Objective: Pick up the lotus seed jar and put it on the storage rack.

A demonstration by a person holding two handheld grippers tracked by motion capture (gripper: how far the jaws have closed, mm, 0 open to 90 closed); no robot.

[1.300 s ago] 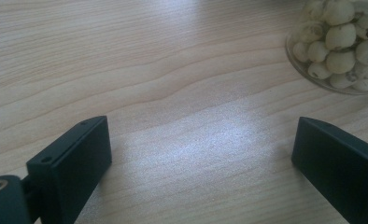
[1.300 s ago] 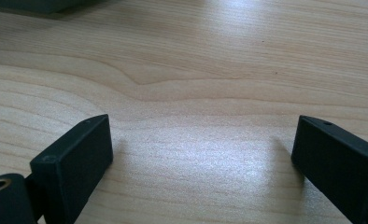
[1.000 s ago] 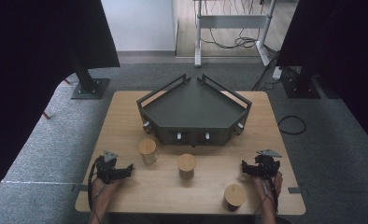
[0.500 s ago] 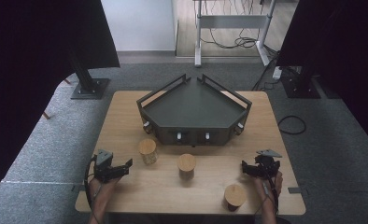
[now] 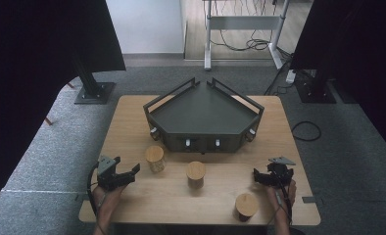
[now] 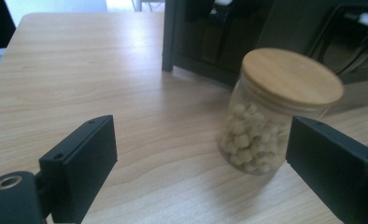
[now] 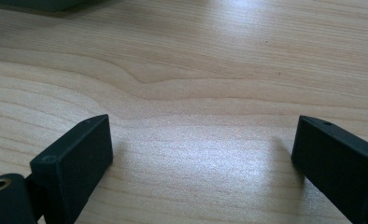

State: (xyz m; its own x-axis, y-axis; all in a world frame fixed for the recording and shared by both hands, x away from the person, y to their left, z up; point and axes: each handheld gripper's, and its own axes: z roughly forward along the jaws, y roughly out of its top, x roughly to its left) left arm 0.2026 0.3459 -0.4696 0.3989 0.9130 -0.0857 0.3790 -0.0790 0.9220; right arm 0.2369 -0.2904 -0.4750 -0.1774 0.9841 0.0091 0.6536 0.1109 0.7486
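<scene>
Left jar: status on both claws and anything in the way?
Left claw open, aimed at left jar, not touching. Right claw open over bare table. Jar upright, lid on. Path clear.

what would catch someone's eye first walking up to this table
Probably the big dark angular tray at the far middle of the wooden table. Next, three glass jars with bamboo lids stand in front of it; the left jar, filled with pale round pieces, stands just ahead of the open left gripper. The right gripper is open over bare wood.
</scene>
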